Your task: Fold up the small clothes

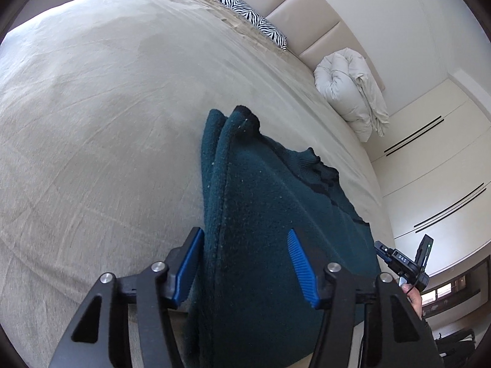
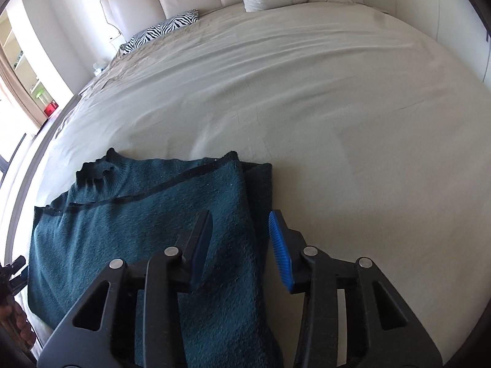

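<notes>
A dark teal knitted sweater [image 1: 270, 190] lies partly folded on the beige bed sheet [image 1: 98, 116], near the front edge. It also shows in the right wrist view [image 2: 129, 214], neck to the left, a side folded over on top. My left gripper [image 1: 245, 263] is open, its blue pads either side of a raised fold of the sweater. My right gripper [image 2: 242, 248] is open, straddling the sweater's folded right edge. The right gripper also shows in the left wrist view [image 1: 405, 263] at the right edge.
A zebra-print pillow [image 1: 260, 21] and a bundled white duvet [image 1: 353, 92] lie by the padded headboard [image 1: 307, 9]. White wardrobe doors [image 1: 435, 165] stand to the right. A window and shelves [image 2: 24, 70] are on the left in the right wrist view.
</notes>
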Demonstrator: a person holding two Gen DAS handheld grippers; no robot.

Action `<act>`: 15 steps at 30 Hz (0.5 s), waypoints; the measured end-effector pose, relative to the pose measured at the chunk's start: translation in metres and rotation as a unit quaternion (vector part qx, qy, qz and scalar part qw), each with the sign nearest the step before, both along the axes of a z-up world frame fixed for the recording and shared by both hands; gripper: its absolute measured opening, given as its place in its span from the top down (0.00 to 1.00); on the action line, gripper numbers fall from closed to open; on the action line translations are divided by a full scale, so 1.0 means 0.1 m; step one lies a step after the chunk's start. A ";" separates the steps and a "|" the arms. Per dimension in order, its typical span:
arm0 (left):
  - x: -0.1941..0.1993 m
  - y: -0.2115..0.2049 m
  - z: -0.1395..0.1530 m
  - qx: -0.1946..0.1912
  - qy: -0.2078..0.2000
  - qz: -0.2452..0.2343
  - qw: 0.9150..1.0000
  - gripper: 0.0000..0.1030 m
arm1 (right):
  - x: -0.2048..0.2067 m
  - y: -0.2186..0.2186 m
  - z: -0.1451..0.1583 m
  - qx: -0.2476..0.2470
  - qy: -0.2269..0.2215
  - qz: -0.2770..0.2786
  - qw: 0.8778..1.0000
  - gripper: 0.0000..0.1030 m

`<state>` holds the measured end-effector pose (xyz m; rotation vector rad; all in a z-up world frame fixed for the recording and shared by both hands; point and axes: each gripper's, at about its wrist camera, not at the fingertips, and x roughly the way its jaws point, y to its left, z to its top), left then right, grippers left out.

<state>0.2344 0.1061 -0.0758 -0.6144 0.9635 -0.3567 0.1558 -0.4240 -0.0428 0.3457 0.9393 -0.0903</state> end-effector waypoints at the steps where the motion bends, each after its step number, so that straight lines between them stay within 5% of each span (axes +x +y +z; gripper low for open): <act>1: 0.01 -0.01 -0.01 0.004 0.000 -0.001 1.000 0.46 | 0.03 0.00 -0.04 -0.001 0.003 -0.002 1.000 0.64; 6: 0.03 -0.01 -0.05 0.020 0.002 -0.005 1.000 0.57 | 0.13 0.08 -0.17 -0.023 0.018 0.008 1.000 0.69; 11: 0.03 0.00 -0.08 0.029 0.002 -0.001 1.000 0.70 | 0.09 0.17 -0.13 -0.077 0.016 0.013 0.997 0.93; 15: 0.03 -0.01 -0.10 0.027 0.004 -0.001 1.000 0.72 | 0.03 0.19 -0.11 -0.094 0.018 0.007 0.995 0.95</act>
